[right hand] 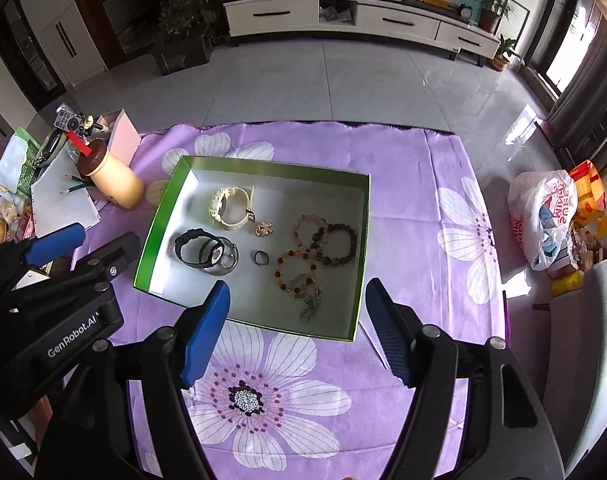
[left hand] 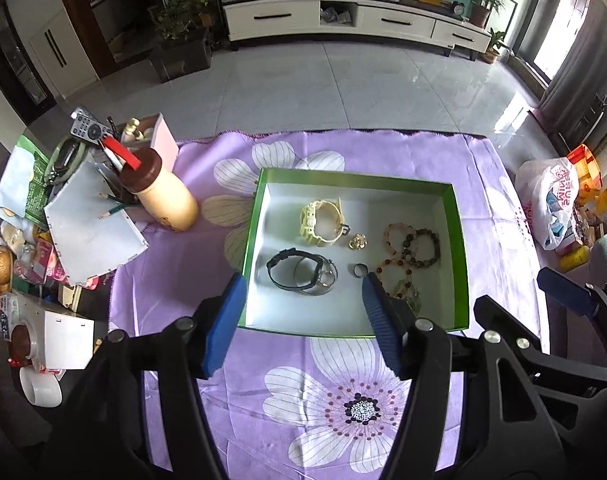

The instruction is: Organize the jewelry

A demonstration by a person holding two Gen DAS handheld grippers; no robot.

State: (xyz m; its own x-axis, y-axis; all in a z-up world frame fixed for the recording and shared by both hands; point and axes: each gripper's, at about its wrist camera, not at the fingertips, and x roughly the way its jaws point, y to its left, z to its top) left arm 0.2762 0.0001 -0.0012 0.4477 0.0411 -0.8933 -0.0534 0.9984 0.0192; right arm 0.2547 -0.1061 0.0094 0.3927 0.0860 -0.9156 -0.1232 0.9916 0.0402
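A green box (left hand: 459,248) (right hand: 363,256) with a white floor lies on the purple flowered cloth (left hand: 191,256) (right hand: 415,216). Inside are a cream watch (left hand: 321,222) (right hand: 229,204), a black watch (left hand: 289,272) (right hand: 193,250), a thin bangle (left hand: 323,280), a gold brooch (left hand: 357,241) (right hand: 264,228), a dark ring (left hand: 360,270) (right hand: 261,258) and several bead bracelets (left hand: 417,248) (right hand: 323,242). My left gripper (left hand: 303,294) hangs open above the box's near edge, holding nothing. My right gripper (right hand: 299,300) is open too, empty, over the near right part of the box.
At the table's left sit a cream bottle-shaped pen holder (left hand: 165,196) (right hand: 111,180), a white notebook (left hand: 89,232), a remote (left hand: 89,128) and a pink box (left hand: 163,136). A white plastic bag (left hand: 551,204) (right hand: 543,216) lies right. Beyond the table's far edge is tiled floor.
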